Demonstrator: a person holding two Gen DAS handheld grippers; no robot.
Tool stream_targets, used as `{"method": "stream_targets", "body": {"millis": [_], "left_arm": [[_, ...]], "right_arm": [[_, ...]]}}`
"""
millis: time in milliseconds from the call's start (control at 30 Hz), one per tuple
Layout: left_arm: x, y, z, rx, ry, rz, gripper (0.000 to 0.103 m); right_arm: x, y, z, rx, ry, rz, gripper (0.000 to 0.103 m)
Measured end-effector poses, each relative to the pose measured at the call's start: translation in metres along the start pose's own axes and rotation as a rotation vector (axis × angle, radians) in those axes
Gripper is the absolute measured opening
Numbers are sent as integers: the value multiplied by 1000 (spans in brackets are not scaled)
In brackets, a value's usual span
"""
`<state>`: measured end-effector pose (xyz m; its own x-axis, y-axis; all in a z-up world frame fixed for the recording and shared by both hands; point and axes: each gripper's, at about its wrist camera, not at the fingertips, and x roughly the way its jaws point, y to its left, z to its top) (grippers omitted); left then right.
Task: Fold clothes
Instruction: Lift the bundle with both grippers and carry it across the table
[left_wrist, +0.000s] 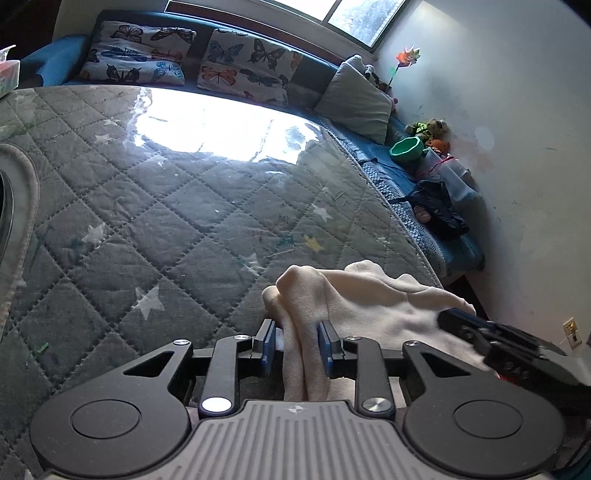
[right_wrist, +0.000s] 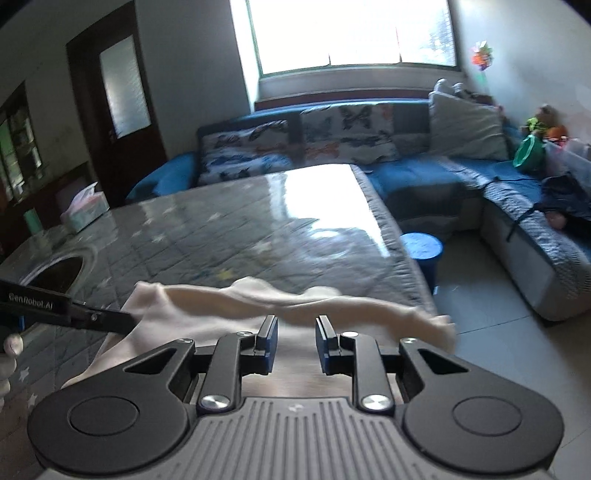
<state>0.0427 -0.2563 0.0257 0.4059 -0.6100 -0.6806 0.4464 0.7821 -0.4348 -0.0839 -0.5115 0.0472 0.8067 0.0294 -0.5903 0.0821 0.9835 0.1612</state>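
Left wrist view: left gripper (left_wrist: 297, 341), fingers spread around bunched cream garment (left_wrist: 369, 299); right gripper (right_wrist: 296, 339) parted, empty; folding unfinished.

Cream garment (left_wrist: 369, 295) runs down under the left gripper (left_wrist: 297, 345) body, near end hidden; whether the pads pinch that fold can't be told. In the right wrist view the garment (right_wrist: 295, 302) is motion-blurred and its lower part hides behind the right gripper (right_wrist: 296, 341). Left-edge round opening (left_wrist: 7, 206) in the quilted cover (left_wrist: 147, 221) is cut off.
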Motion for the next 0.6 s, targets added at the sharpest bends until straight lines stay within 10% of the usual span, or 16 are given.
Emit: {"method": "stream_targets", "body": {"millis": [600], "left_arm": [[2, 3, 0, -1, -13, -18, 32]], "right_arm": [[35, 30, 8, -22, 19, 26, 22]]}}
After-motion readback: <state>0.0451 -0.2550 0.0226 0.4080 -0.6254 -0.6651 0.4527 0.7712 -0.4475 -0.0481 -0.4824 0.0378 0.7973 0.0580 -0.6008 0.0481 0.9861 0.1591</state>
